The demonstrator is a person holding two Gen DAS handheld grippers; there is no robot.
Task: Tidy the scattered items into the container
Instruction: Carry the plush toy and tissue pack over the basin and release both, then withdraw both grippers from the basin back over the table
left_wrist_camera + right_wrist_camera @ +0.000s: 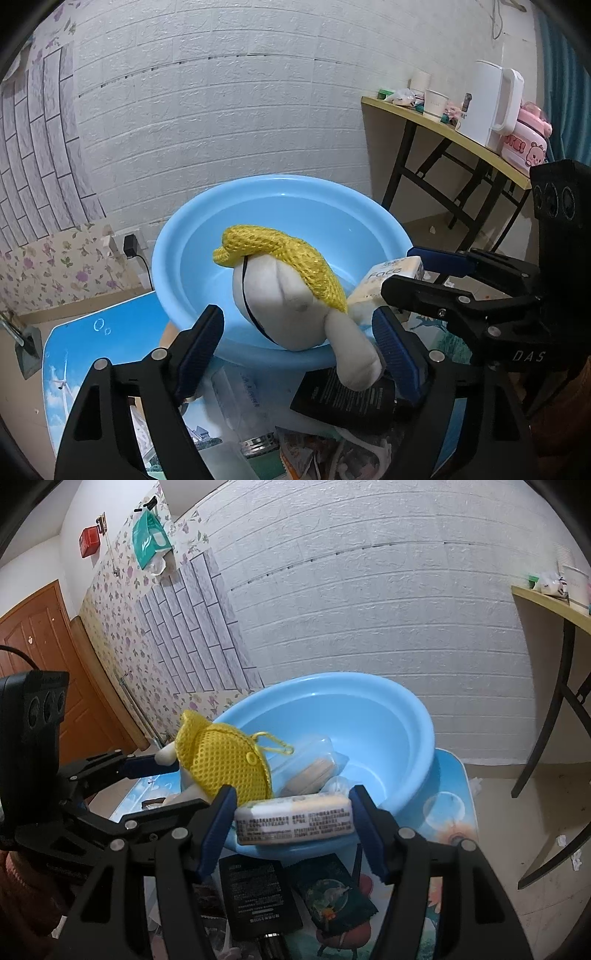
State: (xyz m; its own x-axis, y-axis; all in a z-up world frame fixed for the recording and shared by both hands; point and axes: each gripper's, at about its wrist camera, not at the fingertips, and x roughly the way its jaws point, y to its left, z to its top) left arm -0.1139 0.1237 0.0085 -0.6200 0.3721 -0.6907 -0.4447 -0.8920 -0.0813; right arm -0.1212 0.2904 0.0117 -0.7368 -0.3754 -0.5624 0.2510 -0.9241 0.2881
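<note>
Basin (402,734) held a clear pouch; we dangled a toy (288,295) from the opened left gripper (299,350) over its rim, right gripper (295,825) clamping a tissue pack (295,823) (black boxes remained outside).

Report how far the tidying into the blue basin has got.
Done: a clear packet lies in the basin. In hand: the plush toy rests over the rim between the open fingers of the left gripper; the right gripper grips a tissue pack. Left: black box, green packet.
</note>
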